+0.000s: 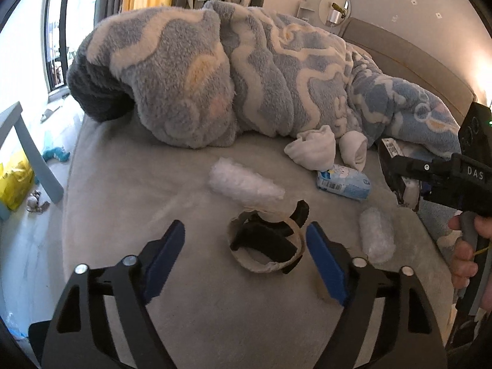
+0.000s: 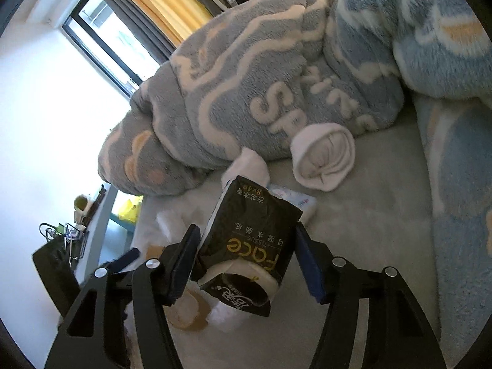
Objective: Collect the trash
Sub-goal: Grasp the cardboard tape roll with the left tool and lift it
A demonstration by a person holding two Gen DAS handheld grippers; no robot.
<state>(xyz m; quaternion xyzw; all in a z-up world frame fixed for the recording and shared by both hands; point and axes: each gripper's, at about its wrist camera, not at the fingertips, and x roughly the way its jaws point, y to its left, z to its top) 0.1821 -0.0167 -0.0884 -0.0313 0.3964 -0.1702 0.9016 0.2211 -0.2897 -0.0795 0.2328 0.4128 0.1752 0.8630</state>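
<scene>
A beige tape ring (image 1: 267, 246) with black scraps in it lies on the grey bed (image 1: 190, 307). My left gripper (image 1: 244, 233) is open over it, its blue pads on either side; the left pad stands well clear of the ring. Held above the bed, a black tissue pack (image 2: 246, 240) sits between the pads of my right gripper (image 2: 246, 230), which is shut on it. Further rubbish lies on the bed: two white crumpled wads (image 1: 243, 181) (image 1: 376, 235) and a blue-and-white tissue packet (image 1: 344, 183).
A thick blue-and-white fleece blanket (image 1: 246, 70) is heaped across the back of the bed, with two rolled white socks (image 1: 312, 149) (image 2: 323, 160) at its foot. Left of the bed are the floor, a grey table leg (image 1: 33, 153) and a yellow bag (image 1: 15, 181).
</scene>
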